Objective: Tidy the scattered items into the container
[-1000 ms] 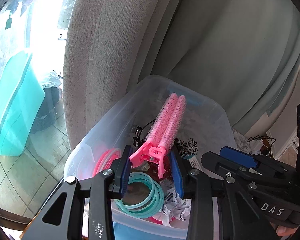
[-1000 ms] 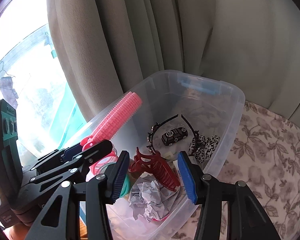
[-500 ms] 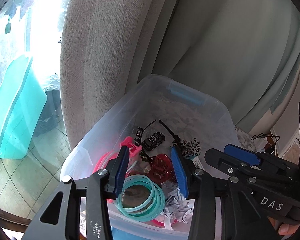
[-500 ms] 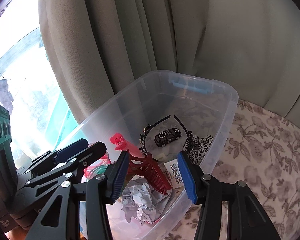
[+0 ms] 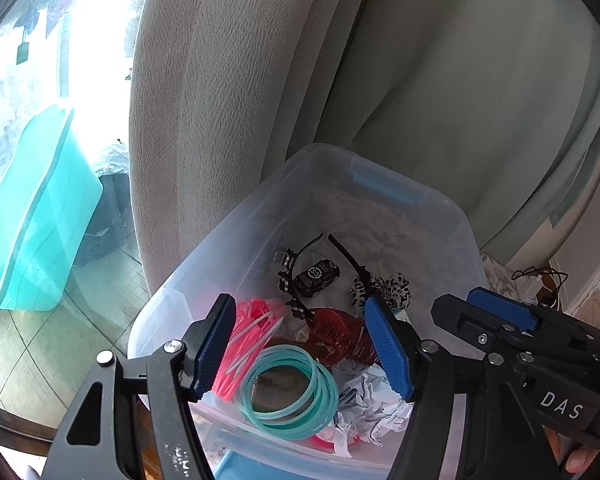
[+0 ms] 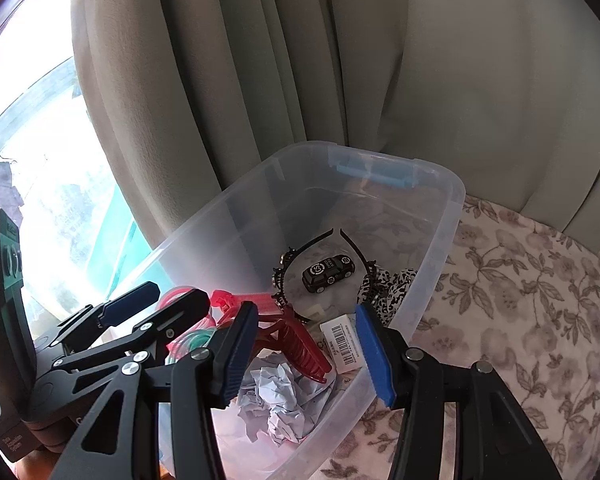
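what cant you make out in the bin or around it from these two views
- Pink hair roller: in the right wrist view, partly behind the left tongs.
- Crumpled paper: in the left wrist view, one side hidden by a blue pad.
- Barcode label: print too small to read.
- Table beyond the clear bin: cut off by the frame edges, so leftover items cannot be ruled out.

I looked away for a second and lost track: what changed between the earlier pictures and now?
The left gripper let go of the pink hair roller, which dropped into the clear container and now lies beside the red claw clip; its jaws stand open and empty. The right gripper stayed open above the container. The toy car, teal rings and crumpled paper did not move.
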A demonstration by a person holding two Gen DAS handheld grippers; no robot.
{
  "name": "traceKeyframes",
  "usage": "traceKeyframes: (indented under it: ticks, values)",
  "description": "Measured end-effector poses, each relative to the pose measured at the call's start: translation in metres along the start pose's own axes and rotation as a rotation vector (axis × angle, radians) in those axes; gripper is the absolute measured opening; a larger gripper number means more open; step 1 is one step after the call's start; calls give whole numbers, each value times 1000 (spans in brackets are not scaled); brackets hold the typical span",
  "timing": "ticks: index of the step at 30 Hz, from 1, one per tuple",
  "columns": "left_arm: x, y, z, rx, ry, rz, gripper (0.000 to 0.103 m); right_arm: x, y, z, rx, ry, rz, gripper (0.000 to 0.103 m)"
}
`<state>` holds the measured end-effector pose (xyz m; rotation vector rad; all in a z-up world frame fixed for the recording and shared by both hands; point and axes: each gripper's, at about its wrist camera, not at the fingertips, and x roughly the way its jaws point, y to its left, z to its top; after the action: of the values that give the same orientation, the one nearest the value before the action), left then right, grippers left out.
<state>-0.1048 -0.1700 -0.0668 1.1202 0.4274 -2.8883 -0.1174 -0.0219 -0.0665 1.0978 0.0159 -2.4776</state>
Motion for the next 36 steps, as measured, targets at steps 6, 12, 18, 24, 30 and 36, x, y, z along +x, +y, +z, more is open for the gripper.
traceKeyframes:
  ticks: [6, 12, 18, 24, 30, 36]
  values:
    - [-3, 1, 0, -11, 5, -3, 69, -13, 3, -2, -6, -8, -2, 58]
    - [-11, 3, 2, -10, -1, -9, 70, -31, 7, -6, -2, -24, 5, 62]
    - [-25, 1, 2, -1, -8, -13, 70, -48, 9, -9, -1, -41, 8, 65]
    - [-38, 0, 3, 6, -14, -1, 76, -61, 13, -11, -12, -53, -3, 76]
    - [-48, 0, 2, 10, -14, 17, 83, -70, 15, -13, -20, -59, -9, 83]
    - [-57, 0, 2, 20, -16, 31, 85, -76, 18, -13, -12, -37, -11, 89]
